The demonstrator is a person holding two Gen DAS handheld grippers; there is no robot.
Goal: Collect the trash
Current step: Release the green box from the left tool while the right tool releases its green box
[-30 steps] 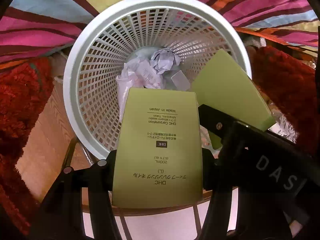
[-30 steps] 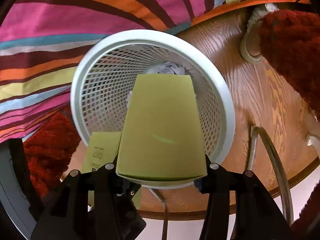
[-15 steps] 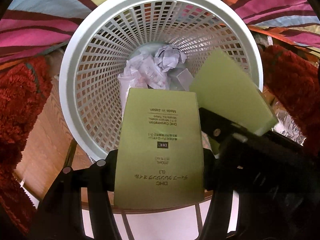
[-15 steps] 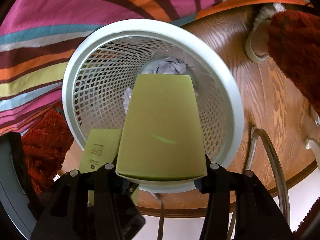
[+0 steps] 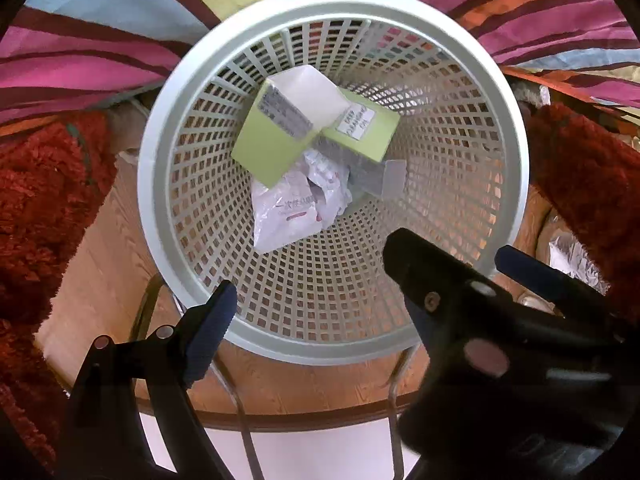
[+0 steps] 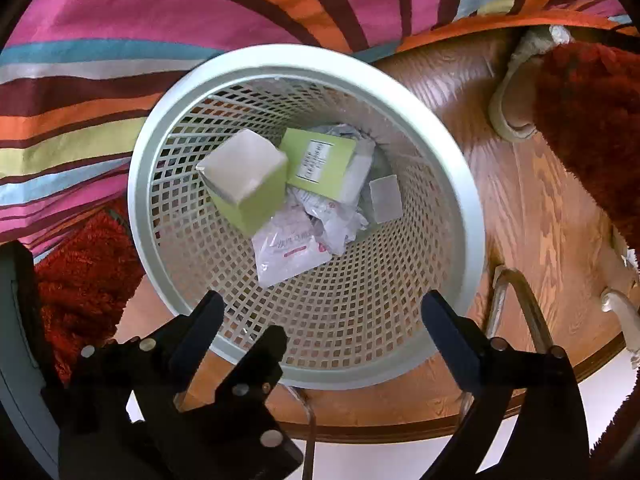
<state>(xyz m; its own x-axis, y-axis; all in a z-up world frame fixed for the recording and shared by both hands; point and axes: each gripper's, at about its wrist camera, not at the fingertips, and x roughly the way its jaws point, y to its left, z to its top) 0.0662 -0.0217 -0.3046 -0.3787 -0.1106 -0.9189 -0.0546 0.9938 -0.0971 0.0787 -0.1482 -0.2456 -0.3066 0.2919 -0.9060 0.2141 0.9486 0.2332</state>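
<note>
A white mesh wastebasket [image 5: 168, 216] [image 6: 472, 216] stands on a wooden floor. Inside lie two light-green boxes, one tilted at the left [image 5: 272, 144] [image 6: 252, 192] and one at the right [image 5: 368, 128] [image 6: 320, 164], on crumpled white paper and plastic wrap [image 5: 292, 212] [image 6: 296, 240]. My left gripper [image 5: 308, 300] is open and empty above the basket's near rim. My right gripper [image 6: 320, 312] is open and empty above the same rim. The right gripper's fingers [image 5: 432, 276] show at the right of the left wrist view.
A striped cloth [image 6: 160, 20] hangs behind the basket. Red shaggy rug [image 5: 44, 208] [image 6: 592, 128] lies on both sides. A metal wire frame [image 6: 520, 304] stands by the basket. A white floor edge [image 5: 320, 460] lies near me.
Both grippers have opened. The two green boxes that they held have dropped into the basket and lie on the crumpled trash.
</note>
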